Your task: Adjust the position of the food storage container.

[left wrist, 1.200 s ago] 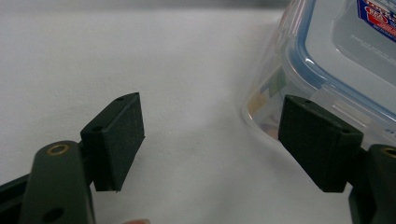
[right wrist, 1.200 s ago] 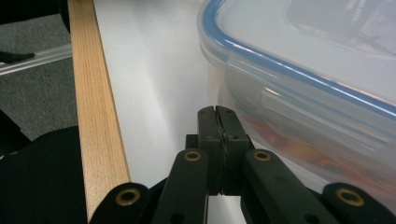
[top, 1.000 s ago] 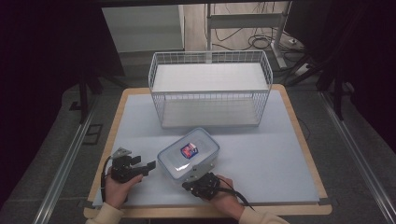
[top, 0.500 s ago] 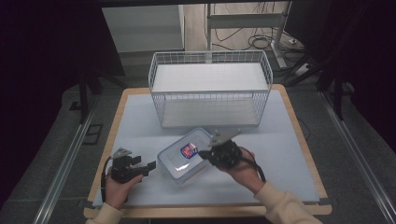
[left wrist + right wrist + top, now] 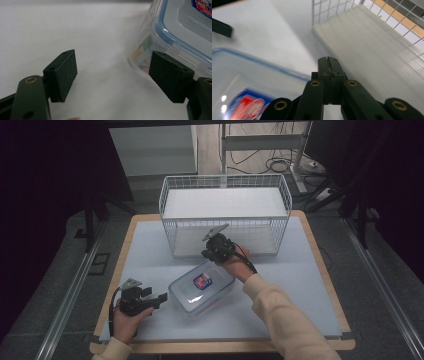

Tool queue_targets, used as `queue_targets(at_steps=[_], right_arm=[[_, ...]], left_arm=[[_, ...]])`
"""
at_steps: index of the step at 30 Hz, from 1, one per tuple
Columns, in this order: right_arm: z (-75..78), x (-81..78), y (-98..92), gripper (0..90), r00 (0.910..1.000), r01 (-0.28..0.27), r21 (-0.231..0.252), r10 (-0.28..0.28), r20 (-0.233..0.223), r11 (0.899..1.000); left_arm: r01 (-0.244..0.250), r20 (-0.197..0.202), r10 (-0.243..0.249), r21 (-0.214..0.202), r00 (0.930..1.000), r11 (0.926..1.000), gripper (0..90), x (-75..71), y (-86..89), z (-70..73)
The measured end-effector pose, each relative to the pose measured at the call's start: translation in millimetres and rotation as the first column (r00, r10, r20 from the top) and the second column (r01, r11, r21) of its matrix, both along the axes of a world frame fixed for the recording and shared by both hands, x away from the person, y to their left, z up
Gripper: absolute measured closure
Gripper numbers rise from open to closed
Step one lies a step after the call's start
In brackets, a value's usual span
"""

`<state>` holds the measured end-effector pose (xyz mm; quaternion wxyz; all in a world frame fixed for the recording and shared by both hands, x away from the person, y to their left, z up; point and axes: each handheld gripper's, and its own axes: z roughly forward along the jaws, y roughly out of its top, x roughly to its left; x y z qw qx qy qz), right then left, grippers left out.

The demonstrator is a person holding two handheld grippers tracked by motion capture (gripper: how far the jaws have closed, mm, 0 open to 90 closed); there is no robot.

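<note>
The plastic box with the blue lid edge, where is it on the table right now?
In the high view the plastic box sits on the table's near middle, in front of the wire basket, between the left gripper and the right gripper.

In your left gripper view, the clear plastic lidded box with the blue seal (image 5: 175, 32) is running off the top and right edges, so its red and blue label is showing as a corner only, too cropped to read. Your right gripper view is smearing the same box (image 5: 249, 82) and its label into blur. From the high view, the label's print is too small to read, and your right gripper (image 5: 212, 251) is hiding part of the white wire basket's (image 5: 225, 182) front mesh.
</note>
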<state>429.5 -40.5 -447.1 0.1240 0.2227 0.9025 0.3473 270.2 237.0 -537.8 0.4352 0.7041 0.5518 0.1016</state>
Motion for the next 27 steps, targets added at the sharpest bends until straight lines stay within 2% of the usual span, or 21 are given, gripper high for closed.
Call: queue_targets(at_steps=[4,10,12,15,20,24,27], right_arm=[[-9.9,13.2,9.1,90.0,0.9998,-0.004,-0.046,0.003,-0.019,0.999],[-17.7,19.0,8.6,90.0,0.9991,-0.009,-0.103,0.005,-0.041,0.995],[-17.9,20.5,7.1,90.0,0.9983,-0.007,-0.088,0.002,-0.058,0.996],[-17.1,20.6,6.4,90.0,0.9982,-0.016,-0.091,0.011,-0.059,0.996],[-14.2,20.2,2.2,90.0,0.9955,-0.040,-0.115,0.030,-0.090,0.993],[-12.0,14.0,-2.9,90.0,0.9954,-0.053,-0.130,0.042,-0.086,0.990],[-9.5,10.0,-7.4,90.0,0.9950,-0.059,-0.120,0.049,-0.087,0.991]], left_arm=[[0.003,0.001,-0.003,-0.001,1.0000,1.0000,22.6,-0.1,0.1,0.0],[0.003,-0.001,-0.003,0.000,1.0000,1.0000,22.7,0.7,-0.4,-0.9],[0.002,0.001,-0.002,0.001,1.0000,1.0000,22.7,0.3,-0.7,-0.6],[0.000,0.002,0.000,0.001,1.0000,1.0000,22.7,0.1,-0.7,-0.3],[0.004,-0.001,-0.004,0.003,1.0000,1.0000,22.7,0.3,-1.0,-0.8],[0.003,0.000,-0.003,0.001,1.0000,1.0000,22.7,0.0,-0.9,-0.4],[0.004,0.000,-0.004,0.002,1.0000,1.0000,22.7,-0.1,-1.1,-0.4]])
